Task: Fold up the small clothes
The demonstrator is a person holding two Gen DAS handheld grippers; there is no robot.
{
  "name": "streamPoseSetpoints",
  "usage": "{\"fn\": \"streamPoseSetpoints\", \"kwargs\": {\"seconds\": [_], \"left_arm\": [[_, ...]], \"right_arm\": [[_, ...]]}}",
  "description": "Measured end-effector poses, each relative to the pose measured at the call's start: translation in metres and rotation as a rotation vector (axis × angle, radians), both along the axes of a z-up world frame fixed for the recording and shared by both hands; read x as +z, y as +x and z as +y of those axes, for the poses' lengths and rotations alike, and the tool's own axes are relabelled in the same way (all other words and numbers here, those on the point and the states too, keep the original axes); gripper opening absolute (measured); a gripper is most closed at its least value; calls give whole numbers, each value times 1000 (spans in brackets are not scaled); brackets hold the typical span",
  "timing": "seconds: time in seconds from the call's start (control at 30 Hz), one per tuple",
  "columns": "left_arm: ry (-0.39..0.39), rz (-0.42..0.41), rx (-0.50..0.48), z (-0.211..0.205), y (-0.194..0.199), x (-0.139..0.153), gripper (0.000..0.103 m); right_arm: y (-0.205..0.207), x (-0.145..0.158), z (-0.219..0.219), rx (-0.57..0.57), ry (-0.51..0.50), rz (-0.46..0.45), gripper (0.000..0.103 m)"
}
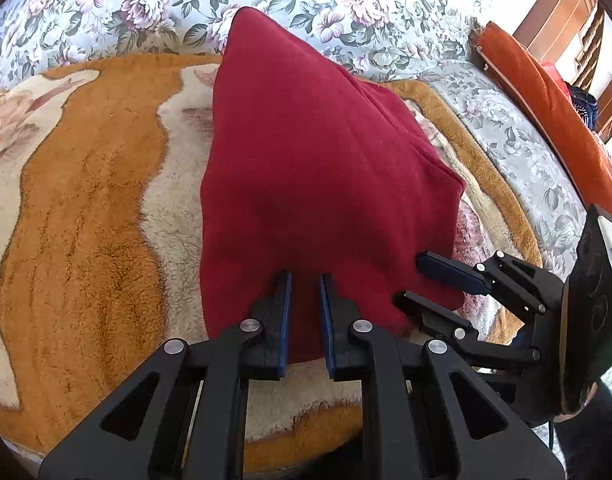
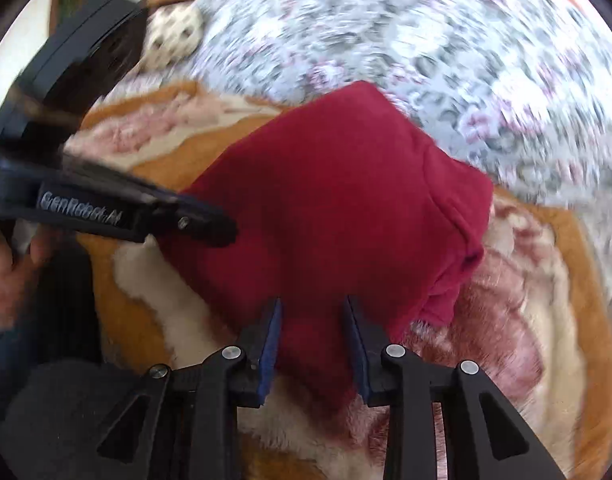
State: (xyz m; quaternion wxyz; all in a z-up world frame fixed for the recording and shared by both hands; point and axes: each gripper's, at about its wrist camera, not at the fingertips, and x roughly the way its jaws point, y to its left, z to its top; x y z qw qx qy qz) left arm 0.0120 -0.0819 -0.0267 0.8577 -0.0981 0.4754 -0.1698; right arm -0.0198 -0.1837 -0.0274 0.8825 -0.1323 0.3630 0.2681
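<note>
A dark red garment (image 1: 306, 168) lies folded on a fluffy orange and cream blanket (image 1: 86, 208). It also shows in the right wrist view (image 2: 338, 208), which is blurred by motion. My left gripper (image 1: 306, 280) is partly open, its jaws astride the garment's near edge. It shows side-on in the right wrist view (image 2: 222, 228) at the garment's left edge. My right gripper (image 2: 312, 304) is open with the garment's near corner between its jaws. In the left wrist view it (image 1: 410, 278) sits at the garment's right corner.
A floral bedspread (image 1: 346, 8) lies under the blanket. An orange cushion (image 1: 546, 108) runs along the right edge, with wooden furniture (image 1: 566, 12) behind it. The person's hand (image 2: 6, 264) holds the left tool.
</note>
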Motion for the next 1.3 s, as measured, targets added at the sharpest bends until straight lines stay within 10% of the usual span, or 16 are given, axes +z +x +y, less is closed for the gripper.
{"fn": "streamPoseSetpoints", "kwargs": {"seconds": [0.17,0.33,0.5,0.67,1.13,1.3], "left_arm": [[2,-4,0,1,0,0,13],[-25,-1,8,6,1,-1,14],[-97,-48,0,11,-6,8,24],[-171,-188,55,29,2,41,32],[-76,214,228,17,230,-12,33],[-108,184,231,26,237,-23,32]], "right_arm": [[9,14,11,-16,-70,100,31],[31,69,2,-71,31,-96,31],[98,16,-10,-76,4,34,31],[94,0,-32,-42,170,-43,32],[95,-1,-37,-36,199,-51,32],[97,-2,-40,-24,237,-37,32]]}}
